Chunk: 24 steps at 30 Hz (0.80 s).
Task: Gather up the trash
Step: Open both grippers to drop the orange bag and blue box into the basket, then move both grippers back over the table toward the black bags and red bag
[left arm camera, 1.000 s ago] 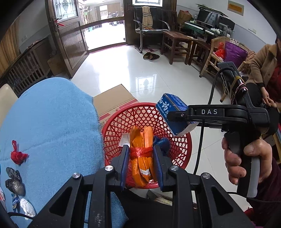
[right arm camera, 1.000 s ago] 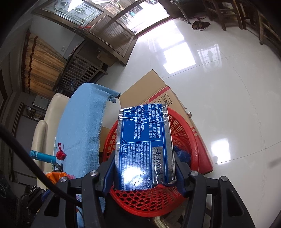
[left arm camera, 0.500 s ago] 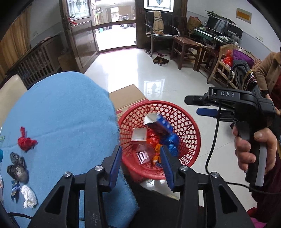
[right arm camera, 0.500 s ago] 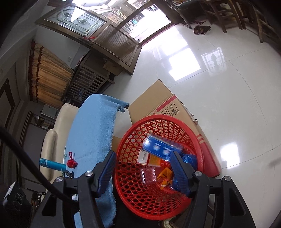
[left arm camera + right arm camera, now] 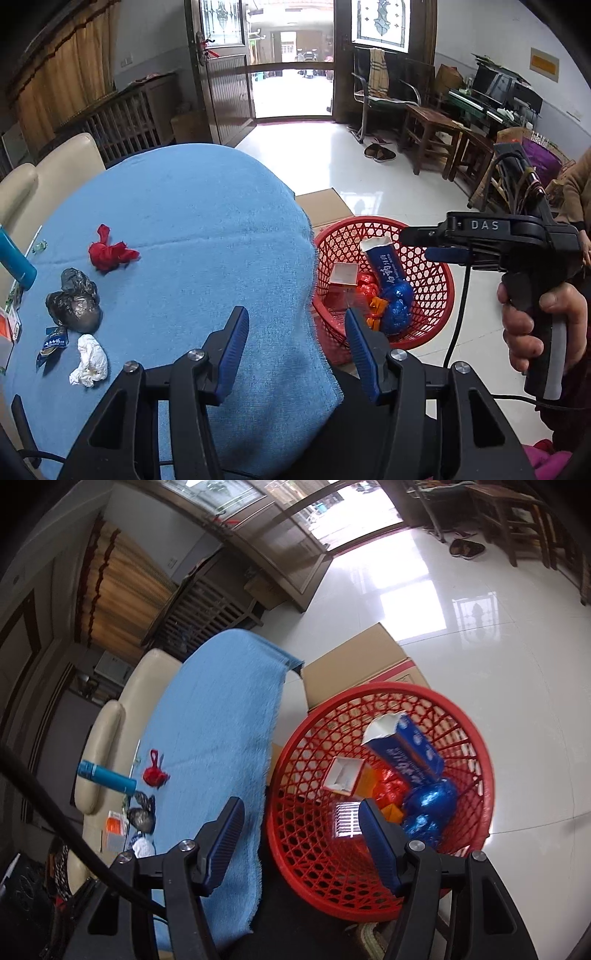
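moved: blue carton [image 5: 384,264] and orange wrapper [image 5: 376,307] dropped, landed in red basket [image 5: 439,291]
left hand-held gripper [image 5: 295,345]: just opened wider, spread, empty, over blue cloth [image 5: 207,236] on desk
right hand-held gripper [image 5: 300,836]: spread, empty, at basket rim
remaining: red scrap [image 5: 110,253], black bag [image 5: 74,304], white tissue [image 5: 88,360] on cloth
handling: probably light, soft, crushable; pinched best at bunched middle
room: glossy tile floor, basket beside desk

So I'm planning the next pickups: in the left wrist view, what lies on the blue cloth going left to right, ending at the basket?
Small blue wrapper → black crumpled bag → white tissue wad → red scrap → red basket, off the cloth's right edge.
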{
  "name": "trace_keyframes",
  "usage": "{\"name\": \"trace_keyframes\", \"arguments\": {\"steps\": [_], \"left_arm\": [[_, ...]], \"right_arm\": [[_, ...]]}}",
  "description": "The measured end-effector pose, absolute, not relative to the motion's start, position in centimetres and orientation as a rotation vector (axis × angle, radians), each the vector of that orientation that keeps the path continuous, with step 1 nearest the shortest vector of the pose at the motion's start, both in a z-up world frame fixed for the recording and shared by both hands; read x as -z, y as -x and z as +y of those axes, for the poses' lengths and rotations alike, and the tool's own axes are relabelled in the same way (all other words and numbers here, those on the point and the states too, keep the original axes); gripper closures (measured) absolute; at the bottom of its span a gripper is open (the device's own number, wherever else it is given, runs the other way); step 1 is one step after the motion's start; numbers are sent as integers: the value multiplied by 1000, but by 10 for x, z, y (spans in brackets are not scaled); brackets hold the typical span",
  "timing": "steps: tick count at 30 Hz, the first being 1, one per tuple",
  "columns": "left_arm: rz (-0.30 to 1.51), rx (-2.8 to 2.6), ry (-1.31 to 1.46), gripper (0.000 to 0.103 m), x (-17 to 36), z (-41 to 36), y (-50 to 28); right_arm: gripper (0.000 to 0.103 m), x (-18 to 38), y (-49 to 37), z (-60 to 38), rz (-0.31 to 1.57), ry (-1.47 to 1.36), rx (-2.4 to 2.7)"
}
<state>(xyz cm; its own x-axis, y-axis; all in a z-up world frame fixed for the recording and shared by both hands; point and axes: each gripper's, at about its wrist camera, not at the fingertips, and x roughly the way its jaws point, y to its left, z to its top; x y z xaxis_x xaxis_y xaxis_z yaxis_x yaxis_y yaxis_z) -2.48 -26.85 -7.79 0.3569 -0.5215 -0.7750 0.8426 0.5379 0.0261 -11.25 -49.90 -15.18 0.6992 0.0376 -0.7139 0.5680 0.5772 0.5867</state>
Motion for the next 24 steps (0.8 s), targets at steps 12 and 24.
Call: {"name": "trace_keyframes", "arguments": {"steps": [12,24], "left_arm": [[769,872,-391,48,73,-226,16],[782,803,-326,47,75,-190,1]], "right_arm": [[35,144,89,-458,798,-823,303],[35,134,65,-416,805,-727,229]]}}
